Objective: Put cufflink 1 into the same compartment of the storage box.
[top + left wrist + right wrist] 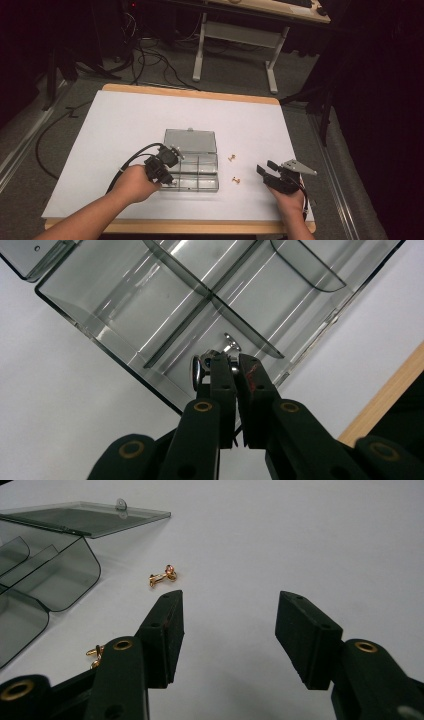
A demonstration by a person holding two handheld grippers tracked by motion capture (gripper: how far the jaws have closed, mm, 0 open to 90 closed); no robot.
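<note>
A clear smoky compartment box (pixel 216 186) lies open on the white sheet, its lid (pixel 190 140) folded back. My left gripper (pixel 169 181) points down into the box's near-left compartment (pixel 125 305). In the left gripper view that gripper (pixel 234 360) is shut on a silver cufflink (pixel 200 369). A second silver cufflink (pixel 231 343) lies on the compartment floor just beyond. My right gripper (pixel 265 166) rests right of the box, open and holding nothing (pixel 231 600). Two gold cufflinks lie on the sheet between it and the box, one farther (pixel 231 158) (pixel 162 576) and one nearer (pixel 236 179) (pixel 95 653).
The white sheet (pixel 125 120) covers a wooden table whose edge (pixel 190 227) runs along the near side. Beyond the far edge, cables (pixel 150 60) lie on the floor and a desk frame (pixel 235 35) stands there. The box's other compartments (pixel 280 270) look bare.
</note>
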